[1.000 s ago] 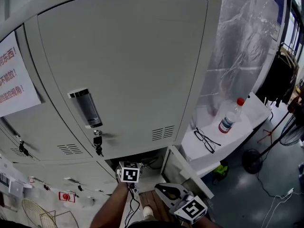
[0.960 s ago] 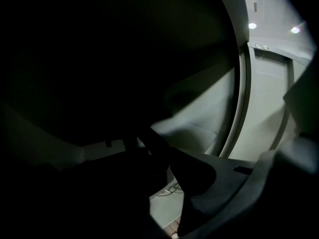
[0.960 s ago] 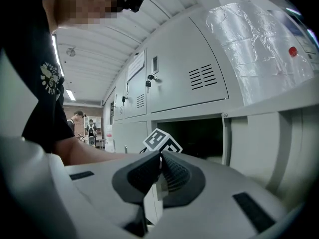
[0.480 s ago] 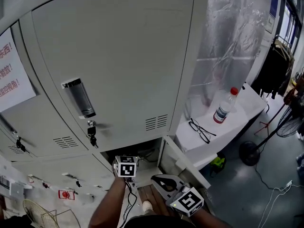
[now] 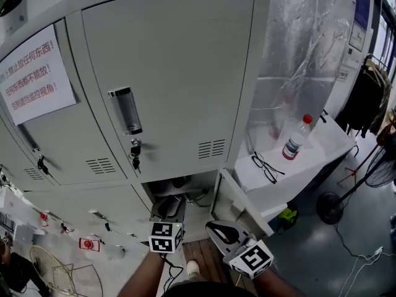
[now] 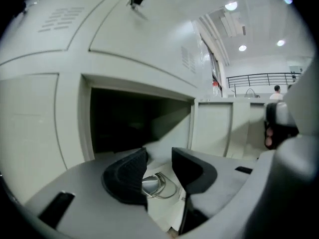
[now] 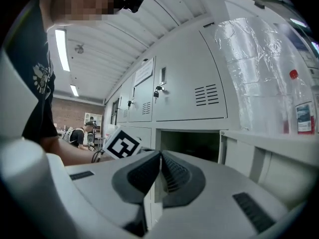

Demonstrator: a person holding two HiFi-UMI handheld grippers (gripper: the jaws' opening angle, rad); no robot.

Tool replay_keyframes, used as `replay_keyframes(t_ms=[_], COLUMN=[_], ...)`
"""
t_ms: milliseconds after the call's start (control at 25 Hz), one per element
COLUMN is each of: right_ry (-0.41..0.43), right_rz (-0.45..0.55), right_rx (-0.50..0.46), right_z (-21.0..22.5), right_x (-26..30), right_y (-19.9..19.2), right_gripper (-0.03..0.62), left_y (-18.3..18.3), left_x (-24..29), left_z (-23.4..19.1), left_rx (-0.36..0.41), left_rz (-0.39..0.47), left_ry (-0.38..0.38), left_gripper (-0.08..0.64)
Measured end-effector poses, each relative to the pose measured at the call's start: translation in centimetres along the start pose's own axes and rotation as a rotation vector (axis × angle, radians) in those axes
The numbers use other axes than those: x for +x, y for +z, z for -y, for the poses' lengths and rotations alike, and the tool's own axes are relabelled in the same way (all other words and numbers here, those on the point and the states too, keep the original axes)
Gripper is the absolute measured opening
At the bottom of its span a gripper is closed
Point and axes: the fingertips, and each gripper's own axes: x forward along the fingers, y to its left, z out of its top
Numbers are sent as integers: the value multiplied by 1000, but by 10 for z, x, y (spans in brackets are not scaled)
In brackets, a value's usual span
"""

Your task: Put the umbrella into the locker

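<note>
The grey locker's open compartment [image 5: 199, 187] gapes low in the head view, its door [image 5: 234, 204] swung out to the right. Something dark lies inside; I cannot tell whether it is the umbrella. My left gripper [image 5: 168, 208] sits just before the opening, pointing into it. In the left gripper view the left gripper [image 6: 159, 156] shows a gap with nothing in it; its jaws have just been closing a little. The compartment [image 6: 134, 121] beyond is dark. A shiny wire loop [image 6: 155, 185] lies below the jaws. My right gripper [image 5: 213, 228] is beside the door, and its pads [image 7: 149, 171] meet, holding nothing.
A white table [image 5: 322, 147] to the right carries a red-capped bottle [image 5: 296, 142] and glasses [image 5: 267, 167]. Plastic-wrapped bulk [image 5: 309, 54] stands behind it. A key [image 5: 134, 154] hangs in the upper door's lock. A red-lettered notice [image 5: 34, 73] is at the left, a fan stand [image 5: 331, 206] at the right.
The left gripper has drawn back from the compartment's mouth, so its jaws now show below the opening. The head view has swung left. The right gripper has hardly shifted.
</note>
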Motion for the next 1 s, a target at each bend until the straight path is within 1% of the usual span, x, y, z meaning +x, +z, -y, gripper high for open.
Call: replay_keyframes(t_ms=[160,320,440,560,640,720,800,1000], right_ry=[5,4,11,5,0,-6,-6,24], right_rz=[32,50,82,96,101,102,96,95], right_rx=[-26,-37,-64,-70,-79,-89,-94,-102], right_z=[-6,-10,-16,-21,-24,-27,-30,-38], right_x=[-11,-21,-29,-40,-47,-53,-56,-55], right_y=[14,26,41,51,56,59,60,62], right_gripper=[35,35,35,35,34,34,34,34], left_y=[25,50,62,70,75,77,76,72], left_x=[-46,-87,-117,-145,-162,-175,-181,-184], left_z=[15,27,35,42,44,46,49,58], left_rx=[16,54,76,74,69,66,69,103], left_rz=[101,180,222,265,291,306,311,293], left_ry=[5,45,79,103,128,148,151,149], left_gripper=[155,129,75,46,38,31,28,28])
